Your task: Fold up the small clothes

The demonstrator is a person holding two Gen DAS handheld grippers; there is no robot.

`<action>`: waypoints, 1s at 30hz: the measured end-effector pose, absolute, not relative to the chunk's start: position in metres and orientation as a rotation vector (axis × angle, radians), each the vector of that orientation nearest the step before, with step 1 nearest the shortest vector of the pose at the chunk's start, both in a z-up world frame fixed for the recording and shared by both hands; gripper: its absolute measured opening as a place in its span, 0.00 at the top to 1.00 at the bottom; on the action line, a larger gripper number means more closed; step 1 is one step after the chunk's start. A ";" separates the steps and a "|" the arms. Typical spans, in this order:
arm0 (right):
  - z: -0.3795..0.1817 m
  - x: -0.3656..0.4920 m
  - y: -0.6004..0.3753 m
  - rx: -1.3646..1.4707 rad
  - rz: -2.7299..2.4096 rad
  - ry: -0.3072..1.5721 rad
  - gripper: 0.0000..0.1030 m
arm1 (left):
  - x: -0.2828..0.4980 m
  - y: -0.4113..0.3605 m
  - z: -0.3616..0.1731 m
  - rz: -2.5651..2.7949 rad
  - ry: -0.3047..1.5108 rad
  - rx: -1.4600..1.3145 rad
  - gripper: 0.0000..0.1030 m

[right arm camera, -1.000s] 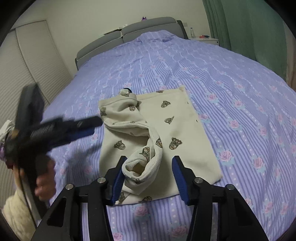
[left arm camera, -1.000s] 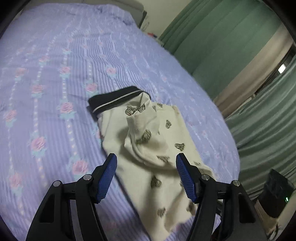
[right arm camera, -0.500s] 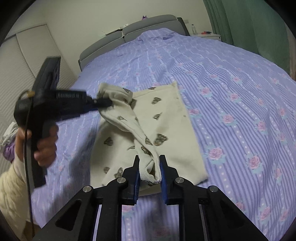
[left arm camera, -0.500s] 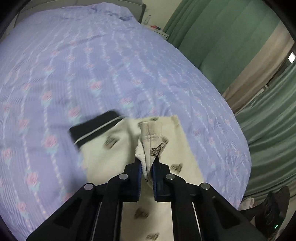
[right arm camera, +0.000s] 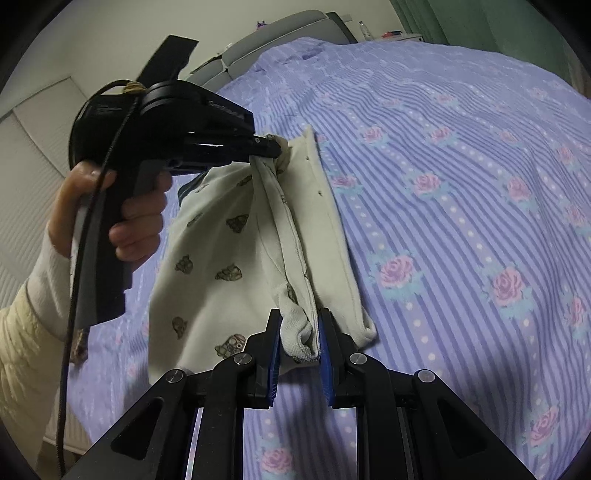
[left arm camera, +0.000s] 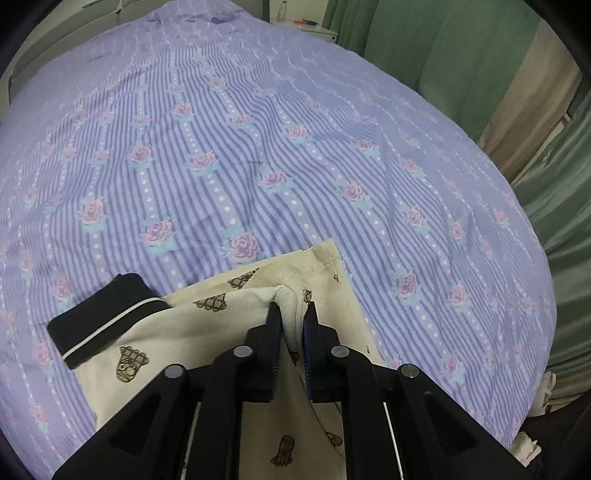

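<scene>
A cream child's shirt (left arm camera: 207, 332) with small dark prints and a dark collar (left arm camera: 103, 325) lies on the bed. My left gripper (left arm camera: 291, 306) is shut on a bunch of its sleeve near the shoulder. In the right wrist view the same left gripper (right arm camera: 275, 147) holds that end up, gripped by a person's hand (right arm camera: 136, 221). My right gripper (right arm camera: 297, 314) is shut on the ribbed cuff (right arm camera: 295, 332). The sleeve (right arm camera: 284, 229) runs taut between the two grippers, lifted along the right side of the shirt's body (right arm camera: 207, 258).
The bed is covered by a purple striped sheet with pink roses (left arm camera: 258, 147). A grey headboard (right arm camera: 280, 33) stands at the far end, a nightstand (left arm camera: 306, 29) beside it. Green curtains (left arm camera: 443, 55) hang on the right, a white wardrobe door (right arm camera: 22, 184) on the left.
Both grippers went from open to shut on the sleeve. The left one then carried its end toward the shirt's far right edge, pulling the sleeve straight.
</scene>
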State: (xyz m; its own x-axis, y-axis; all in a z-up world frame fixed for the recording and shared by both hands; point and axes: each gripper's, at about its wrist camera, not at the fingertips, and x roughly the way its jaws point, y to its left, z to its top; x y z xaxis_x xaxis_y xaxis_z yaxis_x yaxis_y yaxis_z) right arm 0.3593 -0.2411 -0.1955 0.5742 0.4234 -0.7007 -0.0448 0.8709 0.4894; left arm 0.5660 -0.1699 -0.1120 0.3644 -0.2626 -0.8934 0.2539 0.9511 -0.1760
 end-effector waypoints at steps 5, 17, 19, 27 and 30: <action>-0.195 0.354 -0.245 0.466 0.270 0.920 0.81 | 0.555 -0.176 -0.099 -0.382 1.113 0.044 0.50; -0.175 0.337 -0.240 0.401 0.262 0.825 0.88 | 0.383 -0.082 -0.083 -0.384 0.870 0.199 0.32; -0.173 0.334 -0.242 0.405 0.256 0.820 0.89 | 0.362 -0.071 -0.094 -0.385 0.882 0.162 0.32; -0.163 0.327 -0.241 0.352 0.232 0.798 0.89 | 0.311 -0.075 -0.125 -0.362 0.844 0.134 0.32; -0.153 0.327 -0.244 0.389 0.259 0.776 0.89 | 0.302 -0.082 -0.132 -0.380 0.827 0.102 0.28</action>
State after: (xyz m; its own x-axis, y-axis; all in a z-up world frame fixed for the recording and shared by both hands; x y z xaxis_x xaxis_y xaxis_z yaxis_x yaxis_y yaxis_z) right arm 0.3267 -0.2444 -0.1533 0.6879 0.3657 -0.6269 -0.0844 0.8982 0.4314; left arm 0.3021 -0.0819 -0.1320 0.6141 -0.2894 -0.7342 0.3682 0.9279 -0.0578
